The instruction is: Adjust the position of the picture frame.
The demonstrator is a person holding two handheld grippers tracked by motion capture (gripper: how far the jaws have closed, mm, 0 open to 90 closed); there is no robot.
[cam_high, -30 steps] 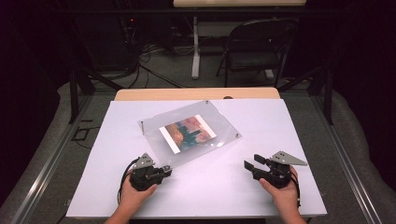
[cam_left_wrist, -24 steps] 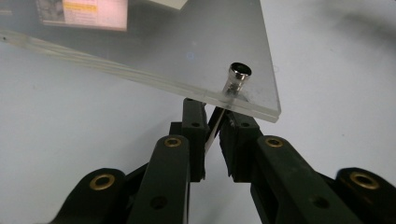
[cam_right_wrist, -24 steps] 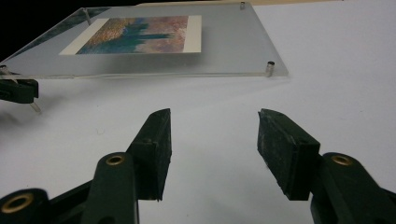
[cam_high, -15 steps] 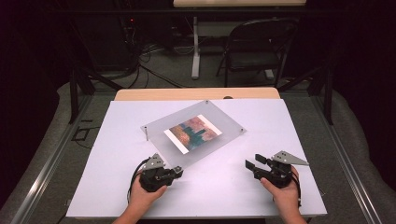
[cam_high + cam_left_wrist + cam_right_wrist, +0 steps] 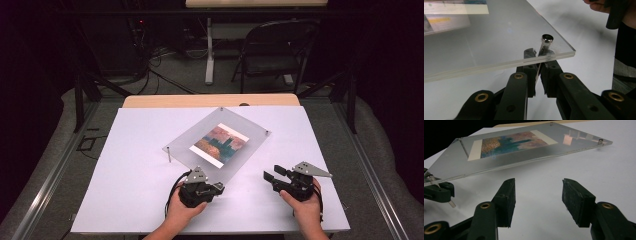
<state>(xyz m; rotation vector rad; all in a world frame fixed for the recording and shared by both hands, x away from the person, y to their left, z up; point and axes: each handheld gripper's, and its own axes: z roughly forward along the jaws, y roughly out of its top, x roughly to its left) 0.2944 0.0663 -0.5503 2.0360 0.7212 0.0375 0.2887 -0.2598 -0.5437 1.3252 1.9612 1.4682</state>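
Observation:
A clear acrylic picture frame (image 5: 250, 131) with a colourful print (image 5: 219, 144) in it stands on thin metal pins over the white table (image 5: 130, 165). My left gripper (image 5: 218, 183) is at the frame's near corner, shut on the corner pin (image 5: 546, 41) just below the plate. The left gripper view has the two pads (image 5: 532, 65) pinching that pin under the frame (image 5: 486, 37). My right gripper (image 5: 270, 176) rests on the table to the right of the frame, open with nothing between its jaws (image 5: 537, 195). In the right gripper view the frame (image 5: 564, 141) lies ahead, the left gripper (image 5: 439, 188) at its left corner.
A pin leg (image 5: 169, 154) props the frame's left corner. A wooden table edge (image 5: 210, 100) runs behind the white sheet. A folding chair (image 5: 277, 50) and cables stand on the floor beyond. Bare white surface lies left of the frame and between the hands.
My left hand has moved to the right with the frame's near corner, and the frame has swung round and shifted right with it. The right hand has stayed put.

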